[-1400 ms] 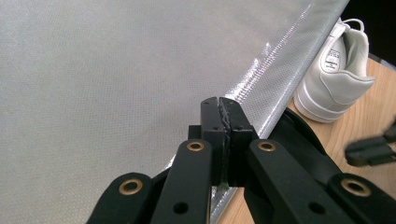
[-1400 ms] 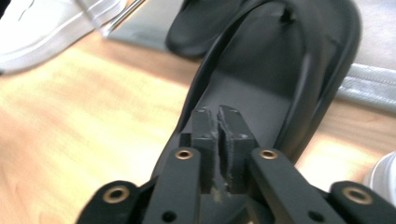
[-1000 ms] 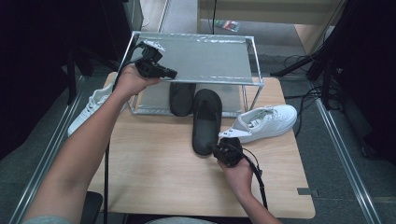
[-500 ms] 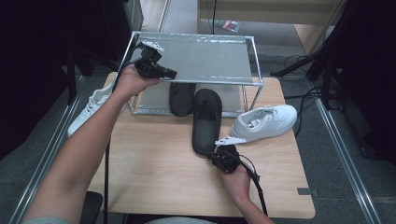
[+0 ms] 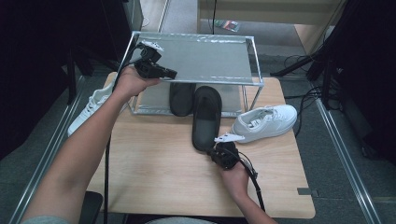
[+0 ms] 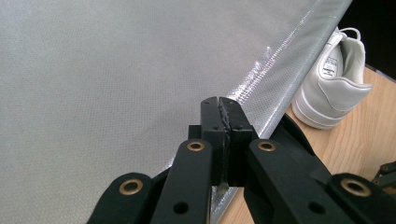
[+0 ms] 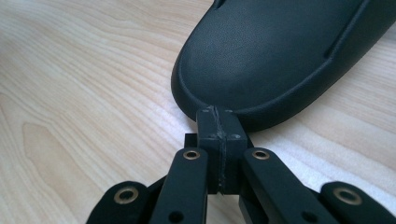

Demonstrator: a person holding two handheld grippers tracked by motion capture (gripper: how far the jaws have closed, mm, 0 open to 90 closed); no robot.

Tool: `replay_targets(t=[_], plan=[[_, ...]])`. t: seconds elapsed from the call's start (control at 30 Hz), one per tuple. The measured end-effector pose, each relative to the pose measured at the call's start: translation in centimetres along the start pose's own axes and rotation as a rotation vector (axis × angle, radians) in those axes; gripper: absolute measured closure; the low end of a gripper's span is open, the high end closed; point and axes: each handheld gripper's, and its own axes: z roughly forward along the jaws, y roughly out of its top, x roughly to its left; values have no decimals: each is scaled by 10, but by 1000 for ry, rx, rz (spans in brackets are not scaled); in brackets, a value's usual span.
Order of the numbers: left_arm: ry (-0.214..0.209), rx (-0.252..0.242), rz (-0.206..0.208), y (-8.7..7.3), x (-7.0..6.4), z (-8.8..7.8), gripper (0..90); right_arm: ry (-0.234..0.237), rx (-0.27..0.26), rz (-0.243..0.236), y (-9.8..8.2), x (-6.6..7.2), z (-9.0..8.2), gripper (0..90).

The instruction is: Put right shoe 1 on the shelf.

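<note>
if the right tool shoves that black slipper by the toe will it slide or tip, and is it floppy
The black slipper lies flat, low and wide on the smooth wooden table, so it likely slides or pivots, not tips. Its thick moulded toe looks rubbery: probably light, slightly bendy. The shut right tool would push, not grip.

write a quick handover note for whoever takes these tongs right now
Left tongs: shut, empty, over the rack's top shelf near its left front corner.
Right tongs: shut, empty, tips at the end of the front slipper; contact unclear.
Things: front slipper on the table, far end at the rack. Second slipper under the top shelf. One sneaker right of the rack, another at its left.
Done: nothing gripped. Left: likely open the right tongs and take the front slipper.
</note>
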Motion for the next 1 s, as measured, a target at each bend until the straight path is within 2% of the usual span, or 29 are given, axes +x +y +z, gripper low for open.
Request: replay_targets(t=[0.37, 0.6, 0.7, 0.83, 1.0], plan=[[-3, -5, -2, -1, 0, 0, 900, -23, -1, 4, 12, -6, 10, 900], [-20, -10, -11, -1, 3, 0, 900, -21, -29, 45, 17, -14, 17, 900], [-20, -13, -11, -2, 3, 0, 900, -46, -21, 31, 24, -15, 20, 900], [-16, -12, -11, -2, 2, 0, 900, -55, -16, 32, 30, -16, 23, 900], [-22, -15, -17, -2, 3, 0, 900, -68, -46, 29, 42, -21, 23, 900]])
